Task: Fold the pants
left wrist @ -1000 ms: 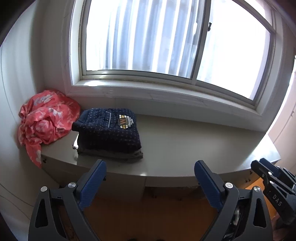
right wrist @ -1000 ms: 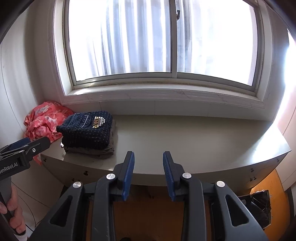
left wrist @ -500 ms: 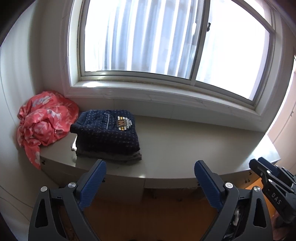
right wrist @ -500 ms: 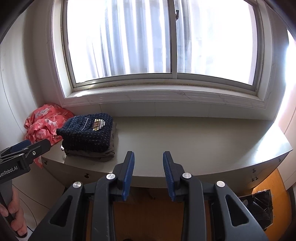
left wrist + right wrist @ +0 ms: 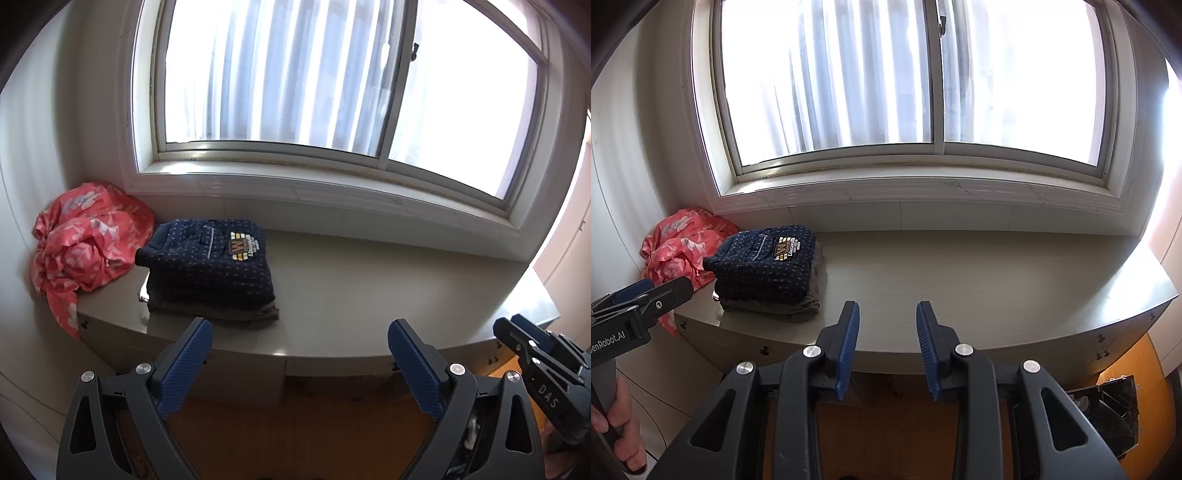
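Beside the crumpled pink garment point(image 5: 85, 240), a navy dotted pair of pants point(image 5: 210, 269) is sitting folded atop a khaki one point(image 5: 236, 314) on the window ledge point(image 5: 388, 295). Both grippers are hovering short of that ledge, empty: the left gripper point(image 5: 299, 362) gaping wide, the right gripper point(image 5: 887, 339) showing a narrow gap. The pink garment is, I judge, waiting its turn.

Navy dotted pants point(image 5: 212, 269), folded flat w/ patch up, atop olive folded garment point(image 5: 236, 314) on ledge's left.
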`<state>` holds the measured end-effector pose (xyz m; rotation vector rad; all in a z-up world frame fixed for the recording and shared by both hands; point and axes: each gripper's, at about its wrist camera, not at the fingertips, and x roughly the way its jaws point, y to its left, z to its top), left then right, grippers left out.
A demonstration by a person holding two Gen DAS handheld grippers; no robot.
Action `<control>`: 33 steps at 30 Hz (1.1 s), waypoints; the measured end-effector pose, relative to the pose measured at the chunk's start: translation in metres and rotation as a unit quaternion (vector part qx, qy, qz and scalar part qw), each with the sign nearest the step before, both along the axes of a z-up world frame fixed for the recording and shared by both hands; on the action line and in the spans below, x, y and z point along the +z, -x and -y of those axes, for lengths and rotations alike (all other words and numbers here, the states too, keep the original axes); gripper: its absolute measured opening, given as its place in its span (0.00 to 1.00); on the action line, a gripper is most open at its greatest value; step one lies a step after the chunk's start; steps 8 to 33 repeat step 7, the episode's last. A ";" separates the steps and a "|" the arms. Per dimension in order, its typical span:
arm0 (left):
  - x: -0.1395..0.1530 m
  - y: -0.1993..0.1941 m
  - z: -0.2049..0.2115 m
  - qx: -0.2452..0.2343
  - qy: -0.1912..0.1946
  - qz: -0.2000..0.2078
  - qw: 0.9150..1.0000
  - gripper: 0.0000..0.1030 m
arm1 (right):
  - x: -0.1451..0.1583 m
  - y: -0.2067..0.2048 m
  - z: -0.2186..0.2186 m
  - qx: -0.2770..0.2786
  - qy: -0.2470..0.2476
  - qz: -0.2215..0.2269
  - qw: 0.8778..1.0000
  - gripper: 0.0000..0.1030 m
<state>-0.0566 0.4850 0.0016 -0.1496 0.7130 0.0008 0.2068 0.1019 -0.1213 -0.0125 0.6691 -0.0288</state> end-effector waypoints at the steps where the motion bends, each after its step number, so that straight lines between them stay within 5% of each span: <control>1: 0.000 -0.001 0.001 0.000 0.000 0.000 1.000 0.95 | 0.000 0.000 0.000 0.000 0.000 -0.001 1.000 0.27; 33: -0.001 -0.001 0.005 0.000 -0.003 0.002 1.000 0.95 | 0.000 -0.001 0.001 -0.003 0.000 0.001 1.000 0.27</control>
